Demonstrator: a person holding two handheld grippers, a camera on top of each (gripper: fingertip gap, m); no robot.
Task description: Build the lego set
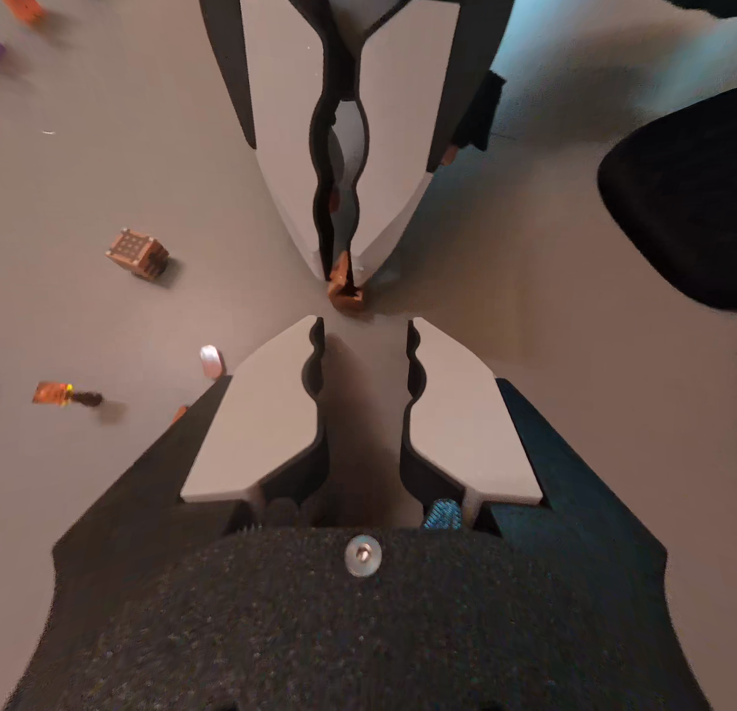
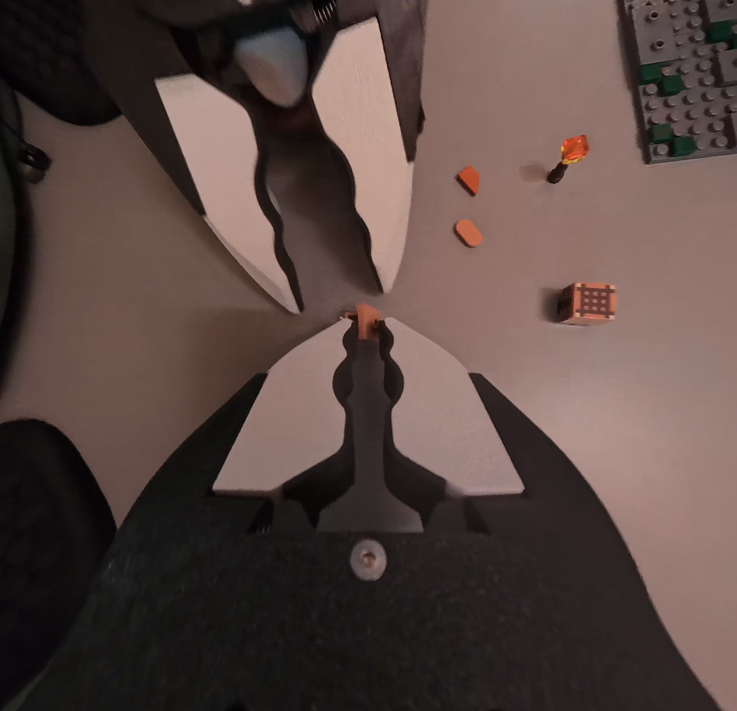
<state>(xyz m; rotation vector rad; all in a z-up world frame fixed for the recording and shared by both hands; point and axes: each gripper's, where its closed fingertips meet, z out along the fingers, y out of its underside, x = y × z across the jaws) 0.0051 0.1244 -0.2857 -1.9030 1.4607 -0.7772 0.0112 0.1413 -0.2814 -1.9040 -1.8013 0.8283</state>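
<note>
My right gripper (image 2: 365, 324) is shut on a small brown lego piece (image 2: 365, 317) at its fingertips, just above the pale table. In the left wrist view the right gripper (image 1: 342, 279) comes in from the top with the brown piece (image 1: 346, 299) sticking out of its tips. My left gripper (image 1: 365, 327) is open and empty, and its tips face the brown piece at a short distance. In the right wrist view the left gripper (image 2: 339, 299) points down from above with its jaws apart, right opposite the piece.
A grey baseplate (image 2: 678, 105) with green pieces lies at the top right. Loose on the table are a patterned brown cube (image 2: 590, 303) (image 1: 135, 255), a flame torch piece (image 2: 570, 157) (image 1: 66, 394), an orange slope (image 2: 468, 179), an orange rounded tile (image 2: 468, 233) and a white piece (image 1: 210, 360). A dark chair seat (image 1: 678, 197) lies beyond the table edge. Left and right tips are no more than a few centimetres apart. It is some 5 cm from my left tips to the orange rounded tile (image 2: 468, 233). My left wrist view (image 1: 208, 360) looks at it from another angle.
</note>
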